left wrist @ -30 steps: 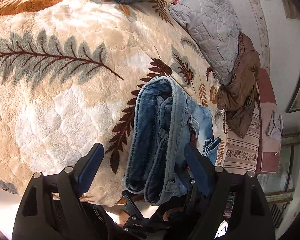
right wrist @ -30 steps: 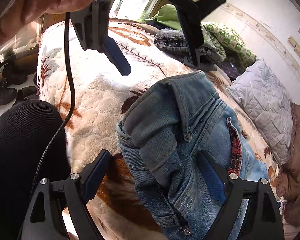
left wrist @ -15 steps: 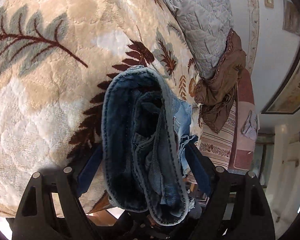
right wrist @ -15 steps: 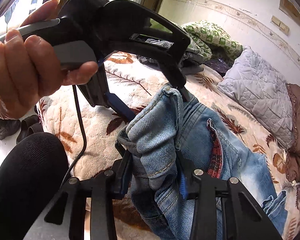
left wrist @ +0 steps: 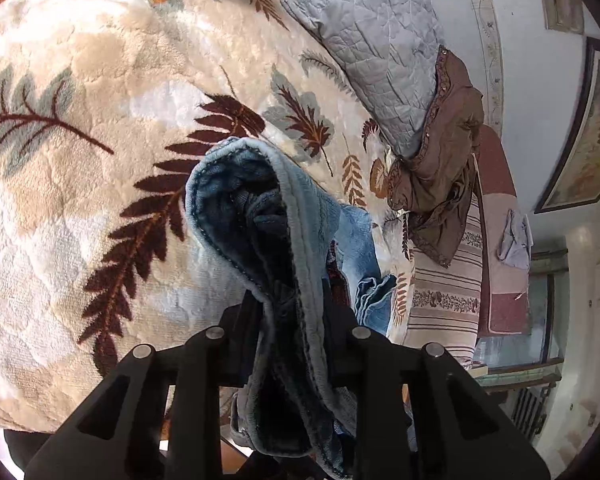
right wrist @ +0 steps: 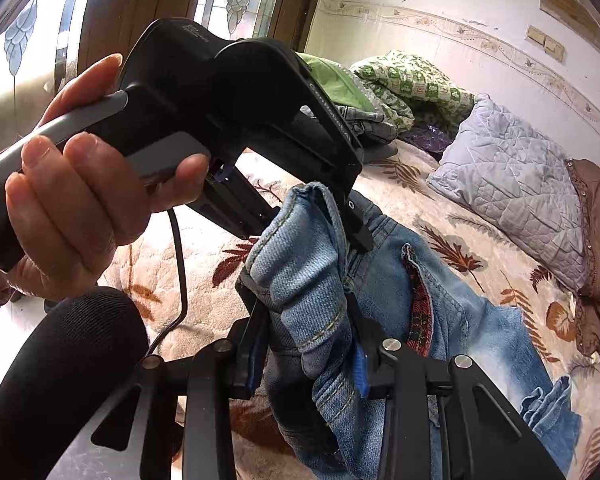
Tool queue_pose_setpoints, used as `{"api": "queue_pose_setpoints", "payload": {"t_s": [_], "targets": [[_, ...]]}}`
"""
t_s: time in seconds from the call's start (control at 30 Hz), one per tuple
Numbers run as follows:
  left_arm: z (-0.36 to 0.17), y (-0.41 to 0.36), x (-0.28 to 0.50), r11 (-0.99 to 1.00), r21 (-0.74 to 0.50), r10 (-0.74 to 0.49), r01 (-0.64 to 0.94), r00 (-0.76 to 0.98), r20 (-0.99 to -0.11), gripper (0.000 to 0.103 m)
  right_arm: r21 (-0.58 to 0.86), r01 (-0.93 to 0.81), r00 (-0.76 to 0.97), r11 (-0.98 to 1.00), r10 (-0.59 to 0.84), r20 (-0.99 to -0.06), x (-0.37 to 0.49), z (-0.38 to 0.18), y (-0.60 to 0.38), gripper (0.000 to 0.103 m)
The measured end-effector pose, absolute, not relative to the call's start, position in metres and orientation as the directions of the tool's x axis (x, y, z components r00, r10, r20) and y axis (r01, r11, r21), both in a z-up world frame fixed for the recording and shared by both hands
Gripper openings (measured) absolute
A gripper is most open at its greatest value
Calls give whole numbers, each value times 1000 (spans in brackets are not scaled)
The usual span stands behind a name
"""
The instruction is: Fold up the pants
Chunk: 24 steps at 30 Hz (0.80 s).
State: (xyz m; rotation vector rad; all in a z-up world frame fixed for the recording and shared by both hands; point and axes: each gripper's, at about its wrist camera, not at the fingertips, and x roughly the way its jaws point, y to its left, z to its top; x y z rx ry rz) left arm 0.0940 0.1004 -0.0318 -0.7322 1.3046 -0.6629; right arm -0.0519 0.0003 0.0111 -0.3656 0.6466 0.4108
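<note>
While both grippers are closing on the jeans, folding is only beginning. The left gripper and right gripper are pinching bunched denim; the legs are sprawling toward four o'clock on the bed.

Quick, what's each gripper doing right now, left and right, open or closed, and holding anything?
Left gripper: closing, pinching a bunched fold of the jeans.
Right gripper: closing, clamped on the jeans' waistband end.

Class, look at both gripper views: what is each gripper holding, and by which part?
Both clamp the jeans at the bunched waistband: the left gripper and right gripper, jaws closing on the denim between them.
</note>
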Motion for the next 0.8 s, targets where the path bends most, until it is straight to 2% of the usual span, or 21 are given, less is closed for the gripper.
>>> {"api": "queue_pose_setpoints", "payload": {"t_s": [0.2, 0.43, 0.6, 0.73, 0.8], "targets": [[17, 54, 85, 662, -735, -749, 147, 154, -644, 23, -100, -419, 753, 902, 284, -594, -63, 41, -37, 34], [59, -66, 77, 714, -589, -659, 378, 81, -748, 29, 202, -266, 759, 942, 334, -558, -75, 60, -132, 33], [32, -163, 76, 726, -522, -559, 447, -58, -827, 32, 518, -57, 726, 854, 392, -565, -84, 34, -224, 33], [-13, -222, 69, 770, -440, -430, 463, -135, -893, 37, 741, 164, 679, 652, 470, -564, -94, -22, -290, 39], [-25, -233, 66, 785, -417, -401, 458, -138, -906, 37, 804, 226, 666, 549, 515, -539, -100, -45, -312, 35]]}}
